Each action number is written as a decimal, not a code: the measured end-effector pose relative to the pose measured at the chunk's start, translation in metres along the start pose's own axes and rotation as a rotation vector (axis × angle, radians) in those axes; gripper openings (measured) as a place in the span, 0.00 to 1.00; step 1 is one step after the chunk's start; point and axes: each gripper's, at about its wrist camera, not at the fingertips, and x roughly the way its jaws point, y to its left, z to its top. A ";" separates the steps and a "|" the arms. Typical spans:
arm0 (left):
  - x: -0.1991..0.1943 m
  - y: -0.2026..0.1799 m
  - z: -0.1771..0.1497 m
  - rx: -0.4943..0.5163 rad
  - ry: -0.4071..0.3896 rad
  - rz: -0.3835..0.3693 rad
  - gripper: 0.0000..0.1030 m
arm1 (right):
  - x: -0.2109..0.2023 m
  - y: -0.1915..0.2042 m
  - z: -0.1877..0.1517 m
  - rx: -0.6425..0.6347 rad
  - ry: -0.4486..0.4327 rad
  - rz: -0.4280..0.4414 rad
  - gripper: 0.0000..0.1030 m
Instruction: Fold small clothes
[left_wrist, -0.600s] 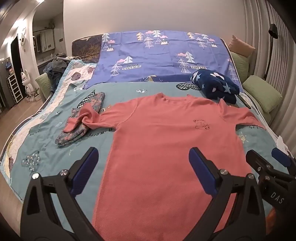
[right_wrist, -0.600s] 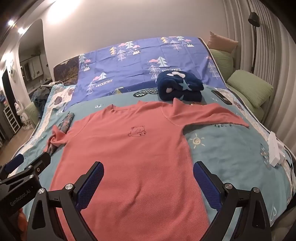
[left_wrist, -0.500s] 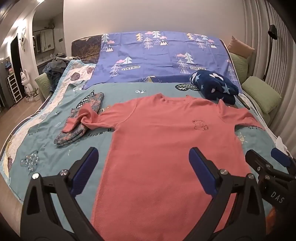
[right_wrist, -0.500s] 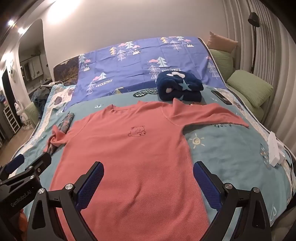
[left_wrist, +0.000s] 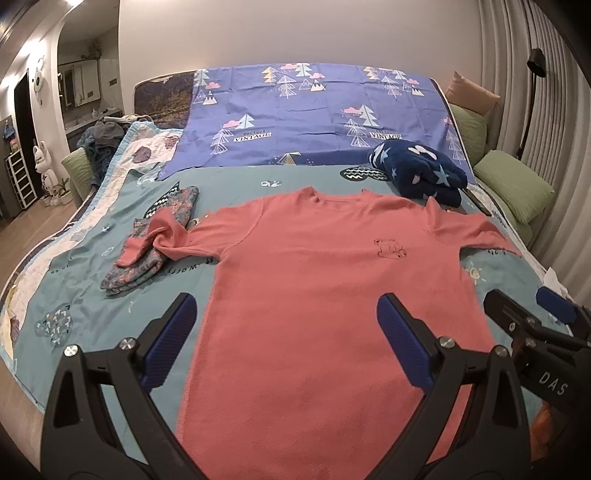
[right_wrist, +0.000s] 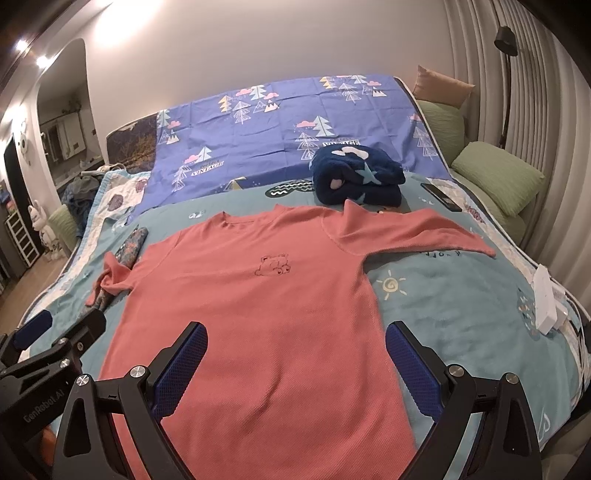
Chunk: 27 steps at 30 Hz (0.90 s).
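A patterned folded garment lies at the left under one sleeve of the pink shirt, spread flat on the bed. Left gripper and right gripper hover above its hem, fingers wide apart, empty. A navy blanket, probably folded, sits beyond.

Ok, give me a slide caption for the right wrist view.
Open right gripper poised above a coral T-shirt spread flat on the bed.
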 end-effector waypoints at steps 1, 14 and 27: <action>0.001 0.000 0.000 0.002 0.007 0.001 0.95 | -0.001 0.000 0.000 0.000 -0.002 -0.002 0.96; 0.000 0.008 -0.001 -0.034 0.021 -0.010 0.95 | -0.003 0.005 0.002 -0.008 -0.003 0.000 0.96; 0.002 0.012 -0.003 -0.020 0.018 0.007 0.95 | -0.002 0.010 0.001 -0.016 0.002 0.000 0.96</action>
